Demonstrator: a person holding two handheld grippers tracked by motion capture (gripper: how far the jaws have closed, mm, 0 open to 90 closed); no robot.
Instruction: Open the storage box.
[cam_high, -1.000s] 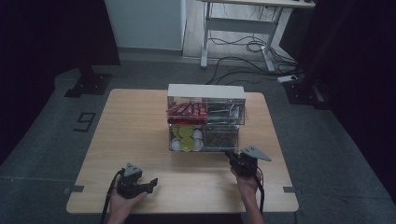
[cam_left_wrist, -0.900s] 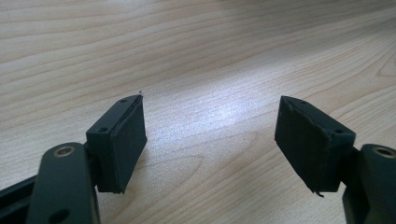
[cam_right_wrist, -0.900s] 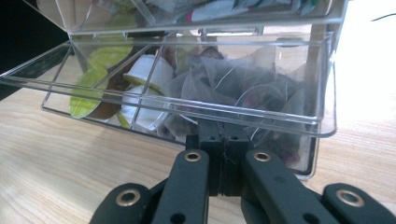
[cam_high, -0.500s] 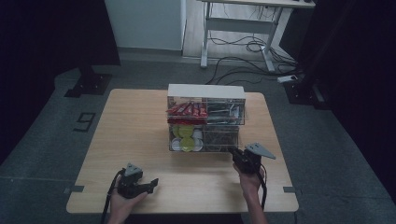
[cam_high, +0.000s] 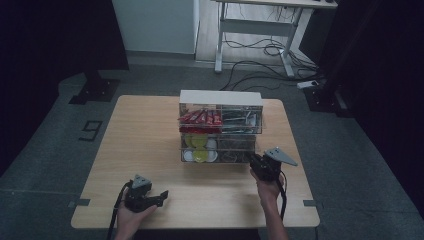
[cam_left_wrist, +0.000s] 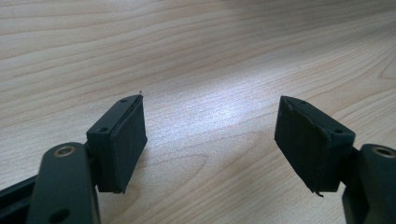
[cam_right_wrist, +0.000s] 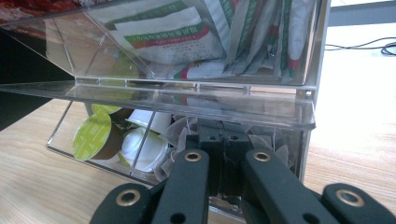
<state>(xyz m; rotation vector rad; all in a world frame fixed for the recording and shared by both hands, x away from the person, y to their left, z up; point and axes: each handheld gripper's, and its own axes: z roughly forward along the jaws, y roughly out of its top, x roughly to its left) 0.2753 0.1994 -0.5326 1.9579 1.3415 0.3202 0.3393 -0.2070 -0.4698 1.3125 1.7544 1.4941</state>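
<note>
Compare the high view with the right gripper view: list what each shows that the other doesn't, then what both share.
High view alone: the whole table, the left gripper near its front edge, red packets in the organizer's upper tier, the floor and cables.

Right gripper view alone: printed sachets close up and the right gripper with jaws together, reaching into the lower tier.

Both: the clear organizer and its green-lidded cups.

Clear organizer (cam_high: 221, 127) mid-table (cam_high: 145, 145), right tool (cam_right_wrist: 223, 139) against its lower-right compartment; bare wood elsewhere.
</note>
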